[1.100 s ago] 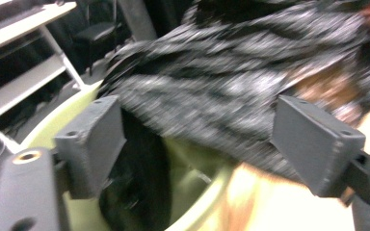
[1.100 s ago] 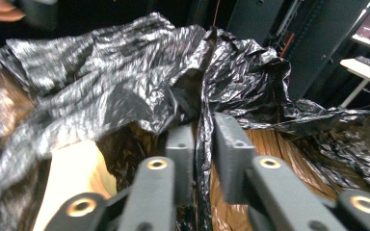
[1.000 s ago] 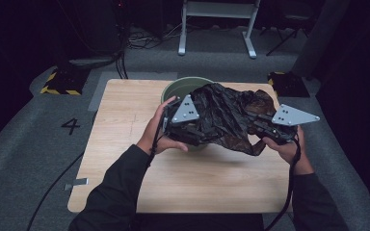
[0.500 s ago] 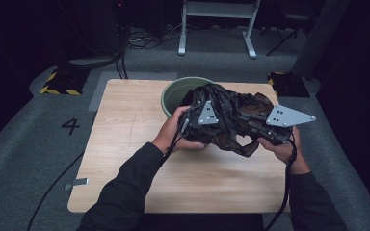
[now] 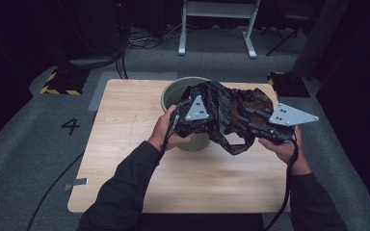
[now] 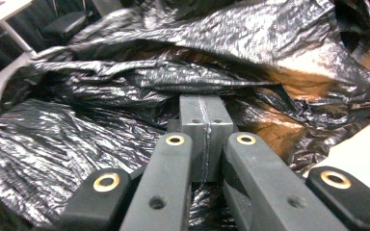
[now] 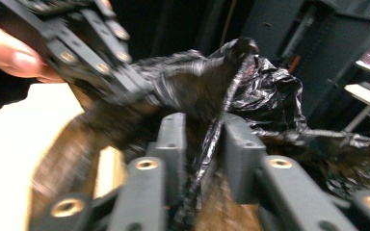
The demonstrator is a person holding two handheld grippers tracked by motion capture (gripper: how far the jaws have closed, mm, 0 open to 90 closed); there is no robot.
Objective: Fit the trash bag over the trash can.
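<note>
A crumpled black plastic bag (image 5: 250, 98) hangs between both grippers above a green bin (image 5: 183, 89) on the wooden table (image 5: 125, 125). My left gripper (image 5: 214, 120) reaches into the bag from the left. Its jaws have just been closing, and in the left gripper view the left gripper (image 6: 205, 120) stands shut on a fold of the bag (image 6: 221, 43). My right gripper (image 5: 241, 118) comes in from the right. Its jaws have just been opening: in the right gripper view a strand of bag (image 7: 265, 91) runs loose through the gap of the right gripper (image 7: 204, 125).
The bin stands at the table's far middle. Bare wood lies to the left and in front. On the grey floor are a painted number 4 (image 5: 71, 126), yellow-black striped blocks (image 5: 60, 83), cables, and a white frame (image 5: 217, 24) behind the table.
My left gripper has moved right from the bin's side into the bag and shut. The right gripper's jaws have parted. The bag has bunched up toward the middle.
</note>
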